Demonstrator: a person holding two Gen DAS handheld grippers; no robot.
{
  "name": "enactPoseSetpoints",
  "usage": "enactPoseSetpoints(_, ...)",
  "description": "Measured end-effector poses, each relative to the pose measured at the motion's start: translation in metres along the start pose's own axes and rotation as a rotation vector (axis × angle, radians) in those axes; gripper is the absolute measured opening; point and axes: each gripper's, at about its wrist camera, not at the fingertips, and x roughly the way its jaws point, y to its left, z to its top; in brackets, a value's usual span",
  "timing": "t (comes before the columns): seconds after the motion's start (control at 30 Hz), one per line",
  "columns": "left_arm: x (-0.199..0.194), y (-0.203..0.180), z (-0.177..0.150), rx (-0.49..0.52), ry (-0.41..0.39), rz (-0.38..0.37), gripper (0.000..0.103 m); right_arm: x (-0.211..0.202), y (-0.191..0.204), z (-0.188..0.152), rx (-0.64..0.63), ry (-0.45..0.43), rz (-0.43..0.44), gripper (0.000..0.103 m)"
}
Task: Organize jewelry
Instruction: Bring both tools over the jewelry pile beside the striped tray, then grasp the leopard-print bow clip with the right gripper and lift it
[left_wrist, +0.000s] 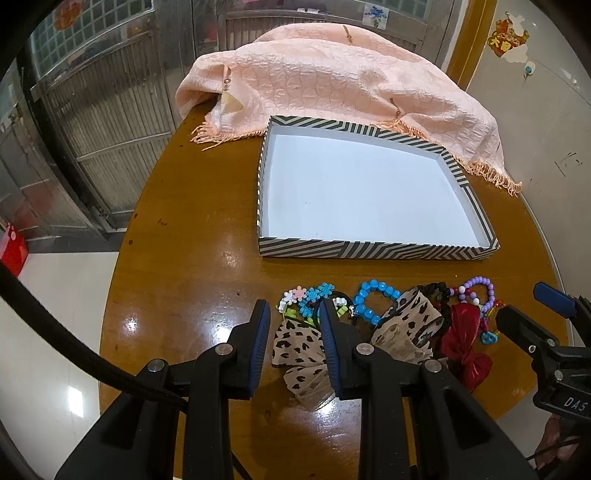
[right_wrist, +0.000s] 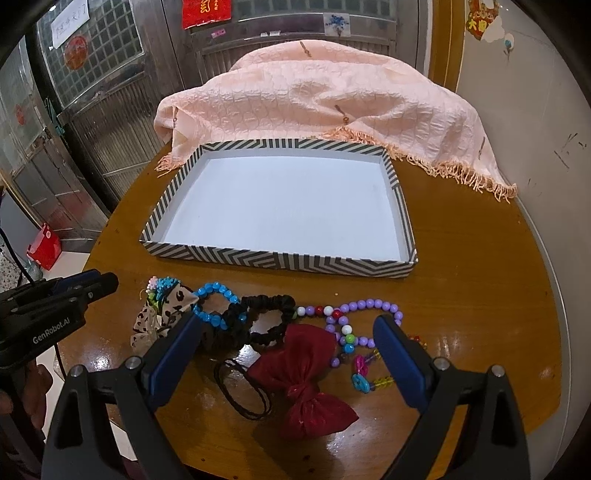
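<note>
A striped shallow box (left_wrist: 376, 252) (right_wrist: 280, 260) with a bare white floor sits mid-table. In front of it lies a row of jewelry: leopard-print bow (left_wrist: 295, 343) (right_wrist: 177, 301), snowflake hair tie (left_wrist: 314, 295), blue bead bracelet (left_wrist: 373, 299) (right_wrist: 216, 302), black scrunchie (right_wrist: 264, 321), red bow (left_wrist: 467, 339) (right_wrist: 304, 376), purple bead bracelet (left_wrist: 478, 291) (right_wrist: 369, 319). My left gripper (left_wrist: 293, 314) is open, jaws straddling the leopard bow's left part. My right gripper (right_wrist: 290, 328) is wide open above the red bow; it also shows in the left wrist view (left_wrist: 532, 306).
A peach fringed cloth (left_wrist: 332, 85) (right_wrist: 325, 110) is heaped behind the box. The round wooden table (left_wrist: 184, 258) (right_wrist: 480, 277) ends close at left and front. Metal gates stand behind. A red bag (right_wrist: 44, 247) sits on the floor at left.
</note>
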Motion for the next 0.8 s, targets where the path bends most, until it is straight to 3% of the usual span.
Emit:
enactPoseSetpoints(0.23, 0.001, 0.007, -0.002, -0.015, 0.009, -0.01, 0.026, 0.002, 0.008, -0.002, -0.013, 0.012, 0.025, 0.096)
enactPoseSetpoints(0.4, 0.002, 0.023, -0.001, -0.043, 0.019, -0.016, 0.026, 0.003, 0.019, -0.005, -0.046, 0.023, 0.089, 0.096)
enactPoseSetpoints(0.6, 0.008, 0.049, -0.008, -0.11, 0.058, -0.035, 0.026, 0.014, 0.039, -0.011, -0.084, 0.076, 0.227, 0.096)
enactPoseSetpoints(0.73, 0.012, 0.057, -0.013, -0.125, 0.078, -0.029, 0.026, 0.028, 0.057, -0.012, -0.141, 0.1, 0.256, 0.096)
enactPoseSetpoints(0.8, 0.012, 0.06, -0.015, -0.131, 0.083, -0.026, 0.026, 0.035, 0.065, -0.012, -0.169, 0.103, 0.27, 0.09)
